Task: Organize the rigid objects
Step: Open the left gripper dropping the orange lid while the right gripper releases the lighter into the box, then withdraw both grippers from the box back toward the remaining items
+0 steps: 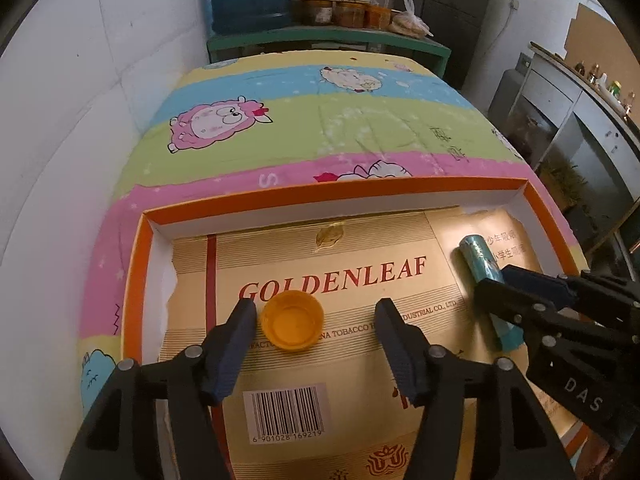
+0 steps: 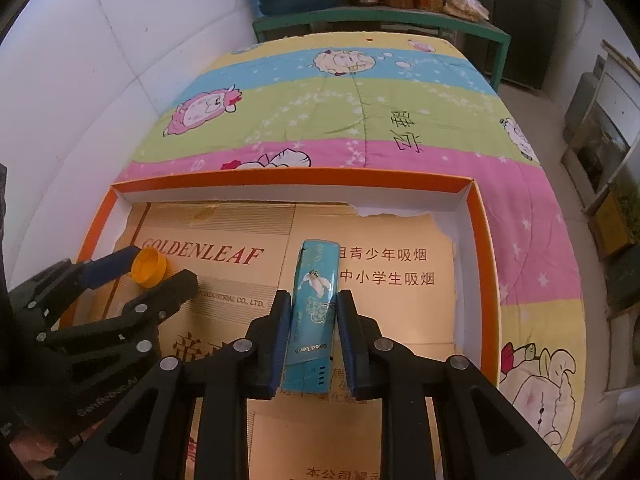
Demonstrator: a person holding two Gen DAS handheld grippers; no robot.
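Right claw (image 2: 310, 320): you are bracketing the teal box (image 2: 314, 312) between both fingers, pads hard against or just off its long sides; I judge it clamped on the box, though contact on the right pad is hard to confirm.
Left claw (image 1: 316, 316): you are holding it wide apart, gripping nothing; the left finger (image 1: 236, 336) is sitting just beside the cap's rim, the right finger well off it.
Cap (image 1: 292, 322): orange, lying mouth-up on the card liner inside the tray, toward the tray's left side.
Teal box, place: lying flat on the liner, right of the tray's middle, clear of the walls.
Key relation: the box's long axis is running straight ahead along your right fingers, near end between the pads, far end pointing at the tray's back wall; any shift is going to go cleanly along that line.
Cap bearing: it is lying off-centre in your left claw's gap, crowding the left finger; you are needing a nudge leftward before closing, by my reading.
Nearer hand: left for the cap, right for the box; the two claws are working side by side, near but apart.
Tray (image 2: 484, 240): orange rim, white walls, resting on the quilt (image 2: 340, 120).
Count: one cap, one teal box, one tray, one liner (image 2: 400, 312), two claws.
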